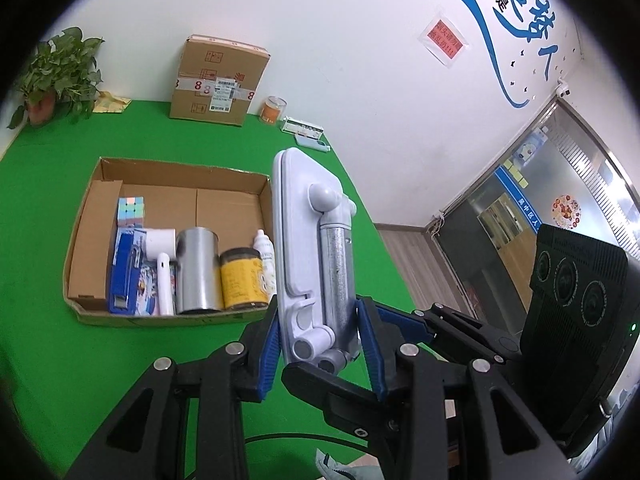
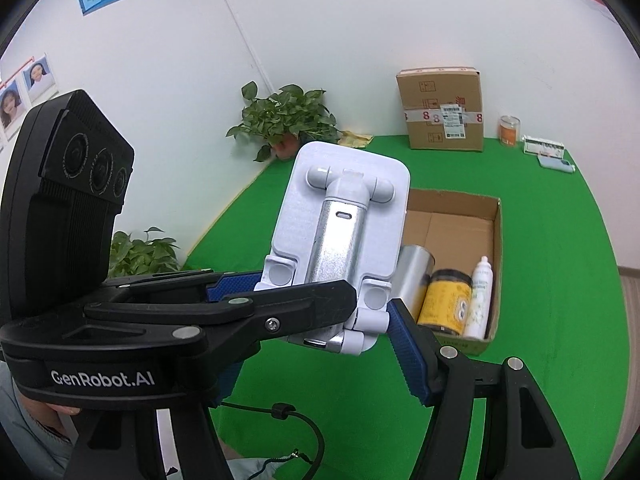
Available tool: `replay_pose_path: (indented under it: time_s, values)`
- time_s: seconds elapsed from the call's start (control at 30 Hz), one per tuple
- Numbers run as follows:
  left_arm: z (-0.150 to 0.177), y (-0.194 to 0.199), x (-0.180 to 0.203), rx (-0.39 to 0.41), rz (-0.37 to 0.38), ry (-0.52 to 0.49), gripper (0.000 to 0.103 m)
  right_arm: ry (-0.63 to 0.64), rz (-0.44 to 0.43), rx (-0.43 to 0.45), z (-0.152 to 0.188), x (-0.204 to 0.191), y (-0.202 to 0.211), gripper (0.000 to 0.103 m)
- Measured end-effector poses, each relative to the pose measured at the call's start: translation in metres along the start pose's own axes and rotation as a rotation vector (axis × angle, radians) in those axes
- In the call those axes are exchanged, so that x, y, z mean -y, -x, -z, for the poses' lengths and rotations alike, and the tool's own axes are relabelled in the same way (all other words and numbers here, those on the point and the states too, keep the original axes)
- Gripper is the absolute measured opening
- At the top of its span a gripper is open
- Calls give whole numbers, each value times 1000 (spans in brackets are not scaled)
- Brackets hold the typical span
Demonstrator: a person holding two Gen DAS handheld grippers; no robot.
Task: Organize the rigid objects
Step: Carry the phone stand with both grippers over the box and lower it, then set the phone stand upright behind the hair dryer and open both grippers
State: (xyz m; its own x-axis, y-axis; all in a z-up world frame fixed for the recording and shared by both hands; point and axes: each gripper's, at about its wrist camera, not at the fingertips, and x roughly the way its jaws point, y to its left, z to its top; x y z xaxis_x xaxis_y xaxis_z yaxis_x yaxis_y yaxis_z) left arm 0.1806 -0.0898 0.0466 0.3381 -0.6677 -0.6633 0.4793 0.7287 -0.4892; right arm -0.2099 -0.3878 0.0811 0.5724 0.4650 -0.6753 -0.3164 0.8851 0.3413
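A white and silver folding phone stand point(image 1: 312, 248) is held upright in the air above the green table. My left gripper point(image 1: 318, 344) is shut on its lower end, blue pads on both sides. The stand also shows in the right wrist view point(image 2: 340, 240). My right gripper point(image 2: 320, 328) surrounds the stand's base; its right pad point(image 2: 408, 348) stands slightly apart from it, and the left gripper crosses in front. Behind lies an open cardboard box point(image 1: 96, 216) holding a steel can point(image 1: 198, 272), a yellow jar point(image 1: 244, 280), a white bottle point(image 1: 266, 256), a cube and a blue stapler.
A sealed carton point(image 1: 220, 80), an orange-label jar point(image 1: 274, 110), a small white box and a phone point(image 1: 314, 144) stand at the table's back. A potted plant point(image 1: 56, 76) is at the far left corner. The table's right edge drops to the floor.
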Motion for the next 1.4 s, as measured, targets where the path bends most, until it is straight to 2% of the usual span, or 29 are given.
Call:
replay_pose_path:
  time_s: [0.3, 0.6, 0.8, 1.13, 1.27, 1.4]
  values:
    - [-42, -20, -42, -24, 98, -2, 35, -10, 92, -33, -48, -2, -50, 64]
    - [-75, -79, -84, -117, 178, 19, 34, -85, 152, -90, -78, 32, -120, 64]
    - [-90, -137, -94, -193, 197, 50, 34, -157, 153, -155, -83, 91, -164, 64]
    - [-114, -247, -127, -309, 98, 180, 31, -199, -35, -329, -98, 224, -275, 65]
    - [-113, -287, -141, -367, 76, 222, 31, -254, -70, -387, -92, 272, -320, 65]
    - [-106, -316, -157, -419, 65, 260, 31, -312, -71, -416, -77, 302, -351, 65]
